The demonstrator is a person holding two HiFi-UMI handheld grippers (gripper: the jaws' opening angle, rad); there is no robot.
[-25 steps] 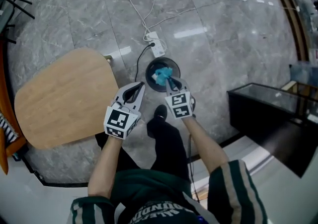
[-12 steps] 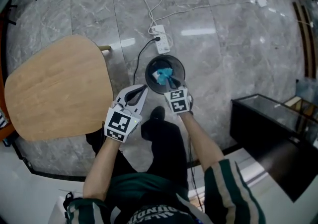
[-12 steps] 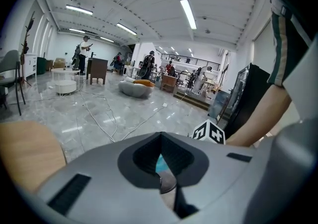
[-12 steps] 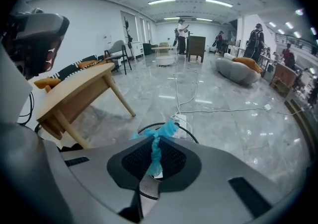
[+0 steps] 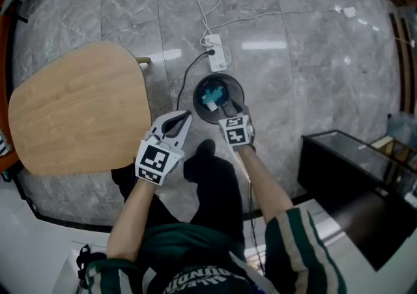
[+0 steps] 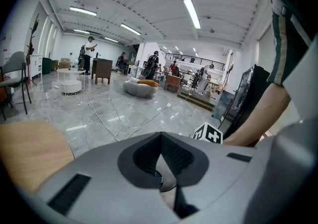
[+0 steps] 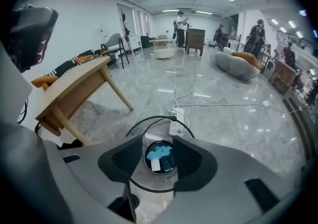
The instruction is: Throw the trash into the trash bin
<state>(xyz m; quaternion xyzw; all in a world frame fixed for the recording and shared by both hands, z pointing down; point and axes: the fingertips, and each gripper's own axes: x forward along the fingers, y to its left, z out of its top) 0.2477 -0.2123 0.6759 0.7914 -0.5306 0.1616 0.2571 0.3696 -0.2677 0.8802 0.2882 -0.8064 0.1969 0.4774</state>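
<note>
Trash [image 5: 212, 96] dropped into trash bin [image 5: 198, 105]; bin's near rim hidden

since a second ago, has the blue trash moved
Yes. The blue trash has dropped from the right gripper, whose jaws have just been opening and now hold nothing, down to the bottom of the wire trash bin.

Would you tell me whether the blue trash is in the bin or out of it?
In: the blue trash lies on the bottom of the round wire bin, well below its rim, in both views.
</note>
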